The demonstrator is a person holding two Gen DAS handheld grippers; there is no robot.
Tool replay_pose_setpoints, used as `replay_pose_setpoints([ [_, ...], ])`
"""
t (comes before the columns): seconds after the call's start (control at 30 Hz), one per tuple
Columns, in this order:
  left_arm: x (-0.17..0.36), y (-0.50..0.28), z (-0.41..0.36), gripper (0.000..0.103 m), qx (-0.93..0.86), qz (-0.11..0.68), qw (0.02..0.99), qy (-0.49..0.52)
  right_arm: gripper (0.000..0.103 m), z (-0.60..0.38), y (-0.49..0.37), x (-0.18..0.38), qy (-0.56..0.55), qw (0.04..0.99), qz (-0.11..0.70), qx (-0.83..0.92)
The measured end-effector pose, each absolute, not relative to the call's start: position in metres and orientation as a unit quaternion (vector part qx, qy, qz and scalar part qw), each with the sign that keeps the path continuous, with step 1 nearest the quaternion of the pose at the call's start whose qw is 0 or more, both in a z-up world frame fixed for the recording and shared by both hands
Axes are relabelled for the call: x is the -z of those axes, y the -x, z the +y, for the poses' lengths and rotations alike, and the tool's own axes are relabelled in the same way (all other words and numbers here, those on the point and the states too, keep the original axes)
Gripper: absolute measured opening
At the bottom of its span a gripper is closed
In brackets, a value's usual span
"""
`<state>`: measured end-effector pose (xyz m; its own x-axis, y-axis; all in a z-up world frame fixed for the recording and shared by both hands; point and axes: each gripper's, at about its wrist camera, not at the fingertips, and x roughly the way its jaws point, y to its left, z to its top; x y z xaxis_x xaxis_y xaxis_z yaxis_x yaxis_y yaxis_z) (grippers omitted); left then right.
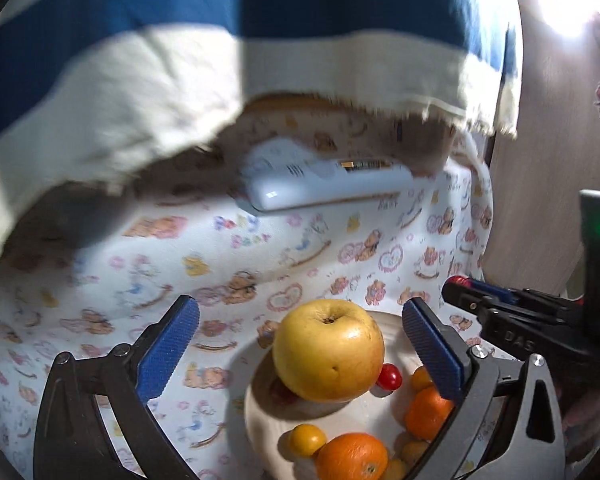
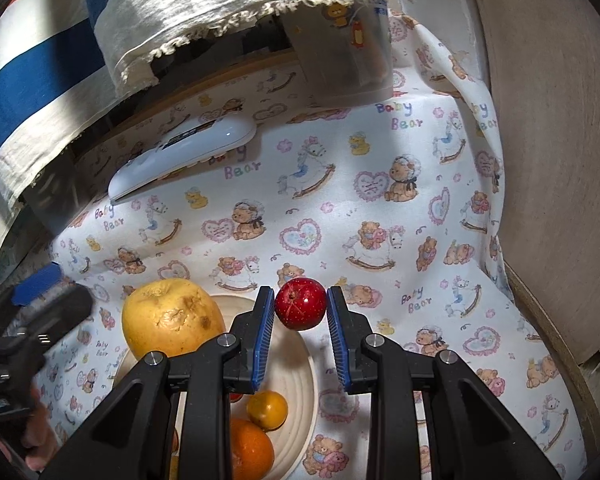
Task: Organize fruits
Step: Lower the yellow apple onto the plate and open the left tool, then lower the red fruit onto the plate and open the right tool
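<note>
right gripper [image 2: 300, 312] clamps red apple [image 2: 300, 303] | beyond plate [image 2: 296, 372] rim

A plate [image 2: 300, 384] sits near on the worktop [image 2: 380, 220], holding an apple [image 2: 172, 320] at its far left and oranges [image 2: 250, 448] nearer. A remote [image 2: 180, 156] lies far left, a box [image 2: 344, 52] far right.
</note>
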<state>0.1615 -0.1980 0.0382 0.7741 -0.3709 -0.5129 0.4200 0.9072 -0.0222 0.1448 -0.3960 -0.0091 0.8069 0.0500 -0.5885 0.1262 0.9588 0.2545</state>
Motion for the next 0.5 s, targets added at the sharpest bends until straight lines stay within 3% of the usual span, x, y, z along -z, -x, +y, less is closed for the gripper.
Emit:
replay_pose_setpoints([
  [0.23,-0.043,-0.118,-0.156,0.102,0.197,0.223,0.954,-0.037,0.028,-0.38,-0.147,0.012,-0.128,0.934,0.333,-0.021],
  [0.5,-0.017,-0.1,-0.114,0.102,0.178,0.233,0.956,-0.019,0.028,-0.355,-0.15,0.022,-0.083,0.931,0.353,-0.031],
])
